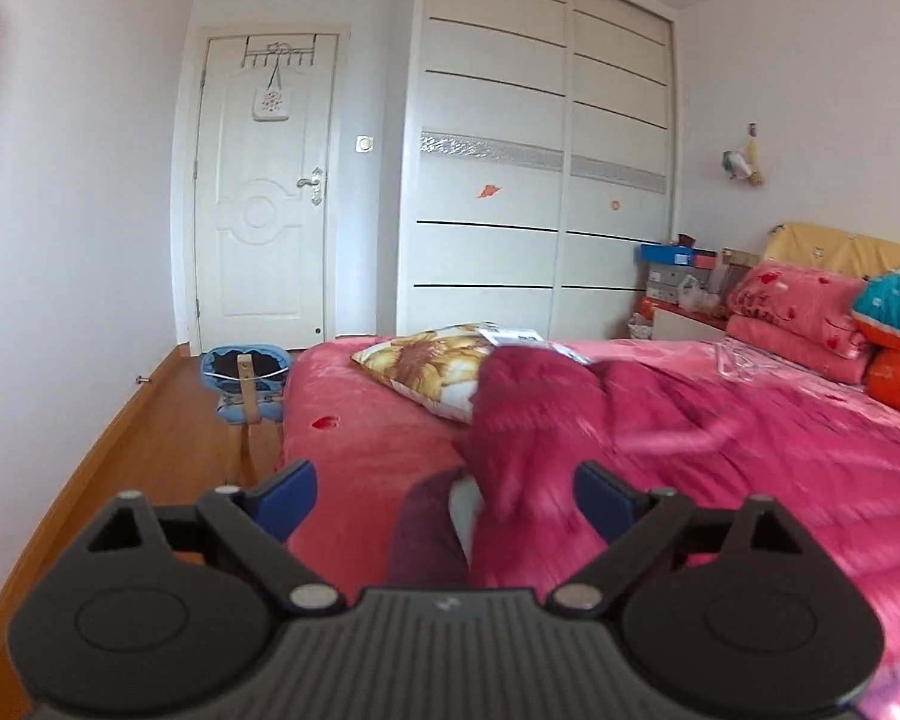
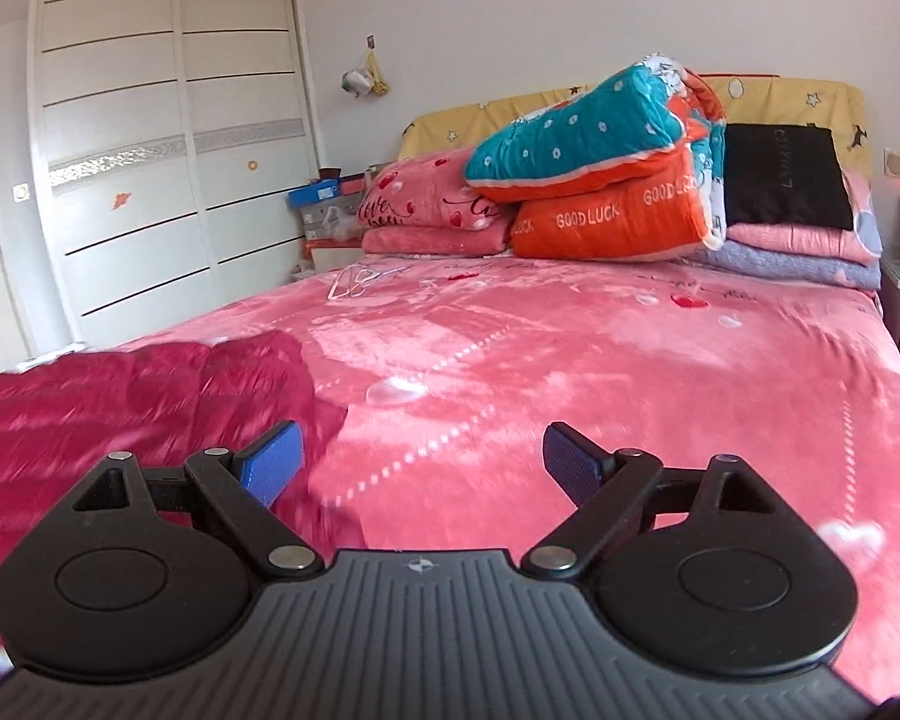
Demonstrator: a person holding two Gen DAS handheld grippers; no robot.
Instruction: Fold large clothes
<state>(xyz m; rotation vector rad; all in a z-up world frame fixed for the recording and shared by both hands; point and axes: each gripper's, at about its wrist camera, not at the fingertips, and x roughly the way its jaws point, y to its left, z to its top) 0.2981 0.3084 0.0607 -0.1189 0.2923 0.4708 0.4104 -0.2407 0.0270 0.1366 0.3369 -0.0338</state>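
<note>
Currently both the left gripper point(image 1: 444, 495) and right gripper point(image 2: 423, 459) stand wide and empty over the crimson padded coat point(image 1: 600, 420), heaped loosely on the bed point(image 2: 570, 348); slick bulk may slump, undoing folds.

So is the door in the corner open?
No, the white door sits shut flat in its frame, with a small bag hanging from hooks at its top.
</note>
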